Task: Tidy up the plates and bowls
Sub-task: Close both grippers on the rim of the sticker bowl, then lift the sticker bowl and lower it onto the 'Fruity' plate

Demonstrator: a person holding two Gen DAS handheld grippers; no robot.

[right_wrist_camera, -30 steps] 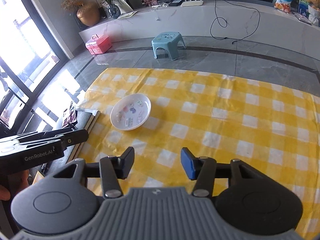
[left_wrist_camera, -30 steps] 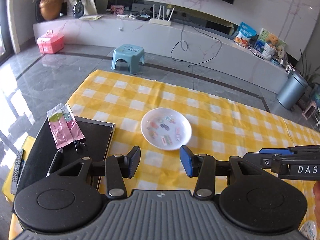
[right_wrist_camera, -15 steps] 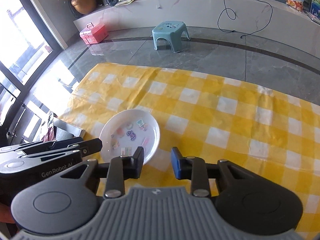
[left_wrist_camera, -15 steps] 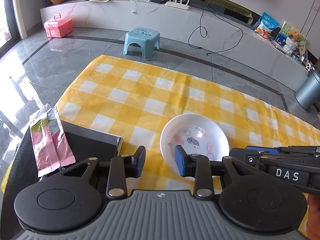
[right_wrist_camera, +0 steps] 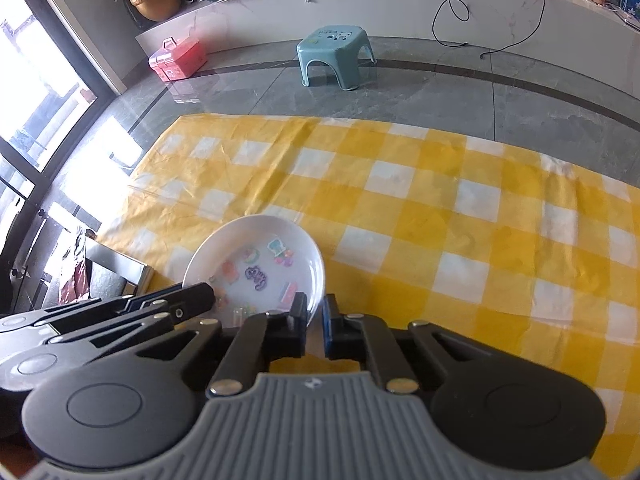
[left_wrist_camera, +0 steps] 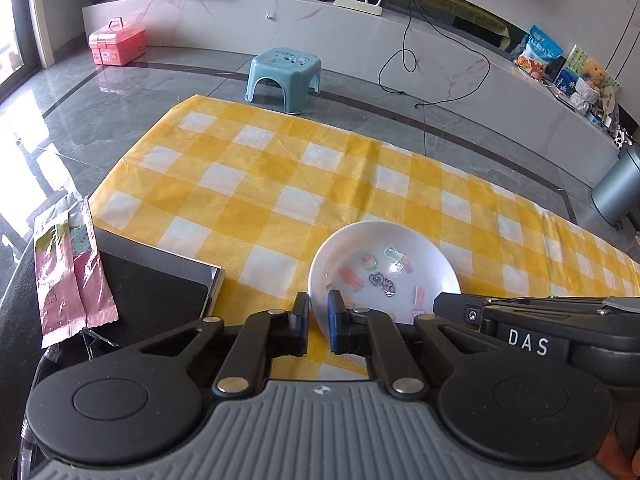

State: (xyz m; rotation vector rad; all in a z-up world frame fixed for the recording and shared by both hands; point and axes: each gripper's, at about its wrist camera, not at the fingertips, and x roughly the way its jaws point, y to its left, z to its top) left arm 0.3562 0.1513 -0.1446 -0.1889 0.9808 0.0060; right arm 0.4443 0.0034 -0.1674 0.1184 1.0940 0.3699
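White glazed plate (left_wrist_camera: 384, 268) on yellow checked cloth (left_wrist_camera: 280, 184), near its left edge; left gripper (left_wrist_camera: 318, 314) pinches near-left rim, right gripper (right_wrist_camera: 315, 316) pinches near-right rim; likely stiff, slick, breakable; thin rim best hold

A plate (left_wrist_camera: 384, 268) sits on the tablecloth (left_wrist_camera: 280, 184) covering the bench, near its front-left part. The left gripper (left_wrist_camera: 318, 312) pinches the plate's near-left rim, the right gripper (right_wrist_camera: 315, 312) its near-right rim. Left of the plate, off the cloth, sachets (left_wrist_camera: 66, 272) lie on a tray (left_wrist_camera: 160, 284). Beyond the bench, a stool (left_wrist_camera: 284, 76) stands on the floor, a toolbox (left_wrist_camera: 116, 42) farther left.
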